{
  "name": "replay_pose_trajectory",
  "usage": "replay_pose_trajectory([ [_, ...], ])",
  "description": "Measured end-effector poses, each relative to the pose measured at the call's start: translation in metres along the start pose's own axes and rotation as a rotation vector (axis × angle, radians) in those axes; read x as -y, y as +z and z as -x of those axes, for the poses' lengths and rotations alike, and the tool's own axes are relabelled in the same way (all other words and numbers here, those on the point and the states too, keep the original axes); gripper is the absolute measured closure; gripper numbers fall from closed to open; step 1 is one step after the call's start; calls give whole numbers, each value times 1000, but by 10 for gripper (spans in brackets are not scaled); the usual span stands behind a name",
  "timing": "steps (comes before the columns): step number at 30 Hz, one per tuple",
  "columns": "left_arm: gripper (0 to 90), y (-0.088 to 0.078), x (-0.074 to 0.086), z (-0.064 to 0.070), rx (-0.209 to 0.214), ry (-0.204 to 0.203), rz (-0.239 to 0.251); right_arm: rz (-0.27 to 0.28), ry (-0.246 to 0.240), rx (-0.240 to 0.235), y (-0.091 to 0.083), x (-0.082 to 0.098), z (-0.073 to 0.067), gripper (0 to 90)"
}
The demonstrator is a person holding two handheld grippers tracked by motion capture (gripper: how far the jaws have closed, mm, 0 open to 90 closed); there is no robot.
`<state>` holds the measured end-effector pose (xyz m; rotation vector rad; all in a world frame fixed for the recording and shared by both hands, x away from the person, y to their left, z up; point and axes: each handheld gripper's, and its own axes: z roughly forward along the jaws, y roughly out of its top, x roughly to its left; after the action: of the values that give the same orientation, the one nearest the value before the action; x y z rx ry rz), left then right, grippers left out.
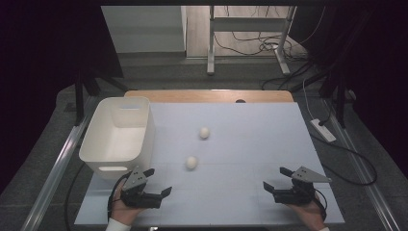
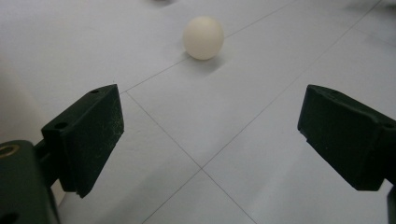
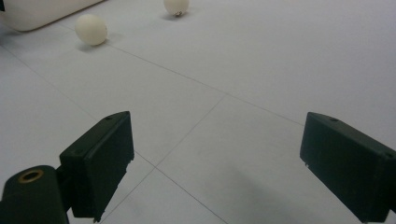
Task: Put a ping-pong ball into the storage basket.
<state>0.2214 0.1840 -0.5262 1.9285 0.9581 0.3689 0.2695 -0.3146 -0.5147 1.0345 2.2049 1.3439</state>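
Observation:
Two cream-white eggs lie on the pale table. The nearer egg [image 1: 191, 162] [image 2: 203, 38] [image 3: 91, 29] sits mid-table, ahead of my left gripper [image 1: 158, 182] [image 2: 212, 135], whose jaws stand wide open and empty near the front left. The farther egg [image 1: 204, 132] [image 3: 176, 5] lies beyond it. At the front right my right gripper [image 1: 277, 178] [image 3: 217, 163] is open too, with nothing between its jaws, well apart from both eggs. A hand holds each gripper at the table's front edge.
A white plastic bin [image 1: 118, 134] stands at the left, just behind the left gripper, with nothing visible in it. A wooden strip [image 1: 211, 95] runs along the table's far edge. Metal rails flank both sides; cables and a desk frame lie on the floor beyond.

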Motion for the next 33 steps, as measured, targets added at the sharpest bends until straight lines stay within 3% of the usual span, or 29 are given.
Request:
replay_pose_trajectory([
  [27, 80, -3, -1, 3, 6, -5, 10, -6, 4, -3, 4, 0, 1, 104],
  [33, 81, -2, -4, 6, 1, 9, 7, -4, 2, -7, 1, 0, 0, 105],
])
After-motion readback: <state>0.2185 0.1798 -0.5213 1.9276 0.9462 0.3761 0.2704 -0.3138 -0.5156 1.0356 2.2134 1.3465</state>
